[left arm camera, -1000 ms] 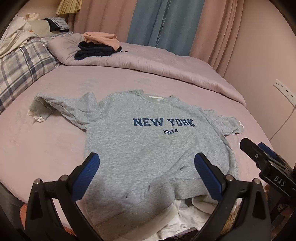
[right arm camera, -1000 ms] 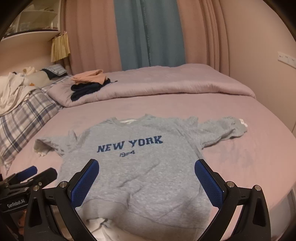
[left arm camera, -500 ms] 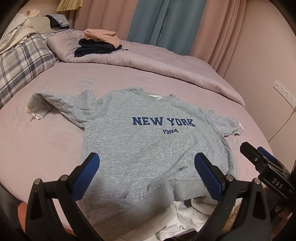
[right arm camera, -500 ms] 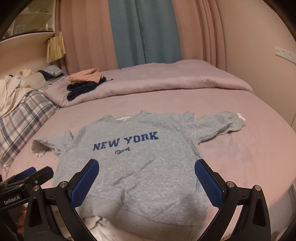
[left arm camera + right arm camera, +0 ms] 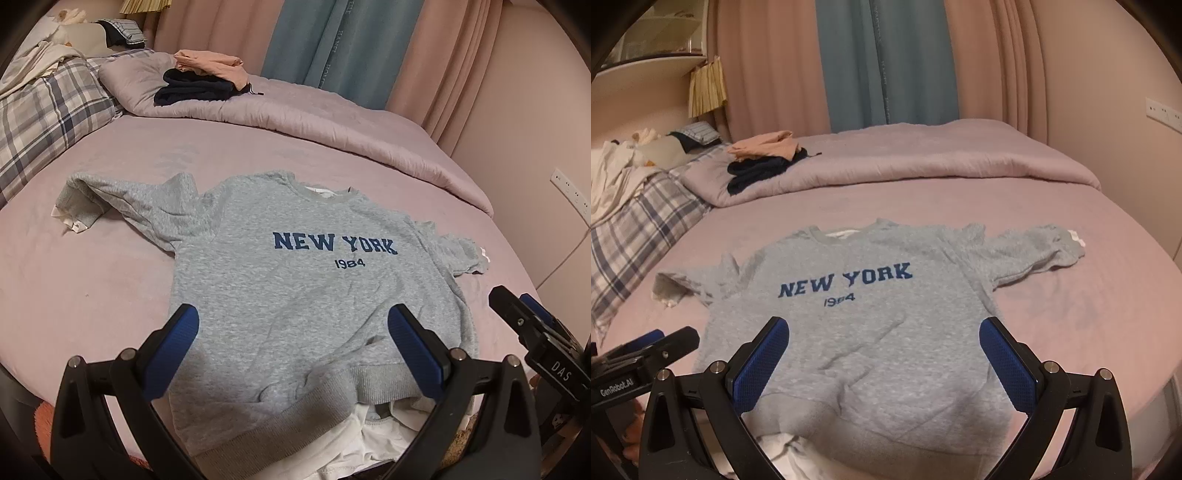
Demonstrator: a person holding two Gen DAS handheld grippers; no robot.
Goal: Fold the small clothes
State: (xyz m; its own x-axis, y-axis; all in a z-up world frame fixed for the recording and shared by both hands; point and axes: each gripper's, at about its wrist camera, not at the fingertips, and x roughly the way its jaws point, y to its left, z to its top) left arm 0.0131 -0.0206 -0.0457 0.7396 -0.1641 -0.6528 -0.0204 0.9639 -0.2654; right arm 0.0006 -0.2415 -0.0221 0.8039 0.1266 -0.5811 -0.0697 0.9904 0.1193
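Observation:
A grey "NEW YORK 1984" sweatshirt [image 5: 295, 295] lies front-up on the pink bed, sleeves spread to both sides; it also shows in the right wrist view [image 5: 857, 332]. A white lining sticks out under its hem [image 5: 354, 439]. My left gripper [image 5: 293, 328] is open and empty, held above the hem. My right gripper [image 5: 884, 339] is open and empty, also above the lower part of the sweatshirt. The right gripper's body shows at the right edge of the left wrist view [image 5: 535, 343], and the left gripper's body at the left edge of the right wrist view [image 5: 646, 354].
A folded stack of dark and peach clothes [image 5: 203, 79] sits on the rolled pink duvet [image 5: 332, 122] at the far side. A plaid pillow [image 5: 44, 114] and loose white cloth lie at the far left. Curtains and a wall stand behind the bed.
Both grippers have shifted slightly; the sweatshirt sits a little further and more to the left in the views. The sweatshirt itself has not moved. Both grippers stay open.

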